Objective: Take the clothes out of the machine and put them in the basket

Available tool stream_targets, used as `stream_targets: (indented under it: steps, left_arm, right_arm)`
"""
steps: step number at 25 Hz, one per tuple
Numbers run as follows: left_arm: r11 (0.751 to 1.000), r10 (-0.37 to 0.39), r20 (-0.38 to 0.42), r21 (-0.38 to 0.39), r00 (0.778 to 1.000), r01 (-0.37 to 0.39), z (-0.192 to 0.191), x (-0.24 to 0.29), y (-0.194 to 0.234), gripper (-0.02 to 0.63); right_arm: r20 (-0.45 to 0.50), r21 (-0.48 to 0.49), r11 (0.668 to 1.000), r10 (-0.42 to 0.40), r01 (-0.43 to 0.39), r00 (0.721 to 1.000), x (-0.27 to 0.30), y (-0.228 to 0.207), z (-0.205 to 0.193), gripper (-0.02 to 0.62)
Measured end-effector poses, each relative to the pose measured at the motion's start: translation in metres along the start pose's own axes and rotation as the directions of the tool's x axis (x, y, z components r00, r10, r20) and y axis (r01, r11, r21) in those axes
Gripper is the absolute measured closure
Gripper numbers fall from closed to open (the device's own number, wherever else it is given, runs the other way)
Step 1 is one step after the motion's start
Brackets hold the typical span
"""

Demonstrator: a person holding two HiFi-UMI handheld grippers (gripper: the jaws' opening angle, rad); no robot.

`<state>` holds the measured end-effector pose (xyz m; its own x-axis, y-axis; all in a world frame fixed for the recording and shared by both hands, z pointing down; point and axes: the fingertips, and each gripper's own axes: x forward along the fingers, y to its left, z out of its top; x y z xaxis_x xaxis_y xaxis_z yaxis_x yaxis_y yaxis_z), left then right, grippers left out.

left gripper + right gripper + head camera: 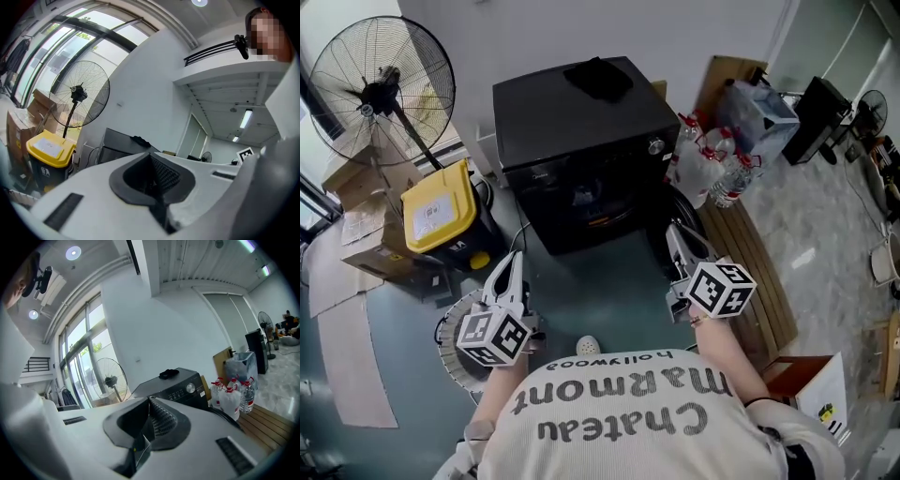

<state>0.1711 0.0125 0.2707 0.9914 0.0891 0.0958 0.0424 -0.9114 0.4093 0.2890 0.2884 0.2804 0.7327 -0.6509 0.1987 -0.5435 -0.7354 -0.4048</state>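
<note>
Head view: black machine (581, 122) is the biggest thing, dead ahead against the wall, front facing the person. Front opening looks dark w/ sth reddish low inside (602, 220), prob. the clothes; door seems swung to the right side but can't confirm. Big pedestal fan (380, 89) stands back-left. Slatted wooden platform (759, 272) runs along the right. Yellow-lid bin (439, 208) sits just left of the machine. Round ribbed basket (450, 342) is on the floor at the person's left, right under the left hand. Water bottles (717, 164) are bunched by the machine's right rear corner. A dark cloth (598, 77) lies on the machine top.

Left hand-held gripper (515, 260): jaws pressed together, nothing betw. them. Right hand-held gripper (674, 232): same, fully closed and empty. Both aim roughly level at the machine front, 1 each side of the opening.

Step, as I read it: approach stage, nothing taken out yet. Next move needs at least 1 set of jaws spread wide, then a reach low into the opening to pinch fabric.

Room: bare floor (581, 291) betw. person and machine is open. Tight spots: right side near the door and platform edge; left side near the bin corner. Basket is close, so the carry across is short.
</note>
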Motion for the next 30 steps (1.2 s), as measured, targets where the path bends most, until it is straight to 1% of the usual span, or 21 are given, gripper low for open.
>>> stream_targets:
  steps: [3,6,8,10,13,15,18,21,23,27,30]
  left_arm:
    - [1.0,-0.01,-0.023,0.013,1.0,0.011,0.012,0.031,0.024,0.598]
    - [0.999,-0.005,-0.067,0.042,0.998,0.007,0.008,0.052,0.043,0.598]
    - [0.997,0.016,-0.115,0.075,0.993,-0.007,-0.008,0.06,0.058,0.598]
    - [0.997,0.022,-0.16,0.08,0.987,-0.01,-0.03,0.071,0.074,0.599]
    - [0.999,0.016,-0.216,0.033,0.976,-0.009,-0.068,0.094,0.091,0.599]
    - [1.0,0.018,-0.26,0.001,0.965,-0.019,-0.097,0.1,0.092,0.599]
    - [0.998,0.045,-0.313,-0.028,0.949,-0.056,-0.137,0.112,0.091,0.598]
    - [0.995,0.085,-0.341,-0.019,0.936,-0.097,-0.166,0.138,0.09,0.598]
    - [0.993,0.102,-0.341,-0.014,0.934,-0.113,-0.178,0.156,0.085,0.598]
    - [0.989,0.134,-0.302,-0.021,0.944,-0.148,-0.191,0.188,0.069,0.598]
    - [0.982,0.17,-0.284,-0.031,0.944,-0.186,-0.2,0.209,0.062,0.598]
  right_arm:
    - [0.036,0.018,1.0,0.022,-0.023,0.999,0.039,0.006,0.013,0.563]
    - [0.031,0.058,0.998,0.03,-0.032,0.999,0.068,0.002,0.007,0.563]
    - [0.005,0.087,0.996,0.028,-0.028,1.0,0.085,-0.005,-0.012,0.563]
    - [-0.016,0.108,0.994,0.031,-0.029,0.999,0.106,-0.016,-0.034,0.563]
    - [-0.058,0.123,0.991,0.049,-0.042,0.997,0.138,-0.035,-0.069,0.563]
    - [-0.121,0.111,0.992,0.065,-0.052,0.99,0.148,-0.044,-0.099,0.563]
    - [-0.234,0.054,0.995,0.092,-0.082,0.968,0.16,-0.054,-0.141,0.563]
    - [-0.32,0.017,0.99,0.141,-0.143,0.937,0.179,-0.064,-0.173,0.563]
    - [-0.368,0.007,0.982,0.18,-0.191,0.912,0.191,-0.07,-0.19,0.563]
    - [-0.438,-0.045,0.949,0.263,-0.313,0.86,0.224,-0.083,-0.201,0.563]
    - [-0.446,-0.095,0.914,0.315,-0.394,0.838,0.251,-0.089,-0.197,0.563]
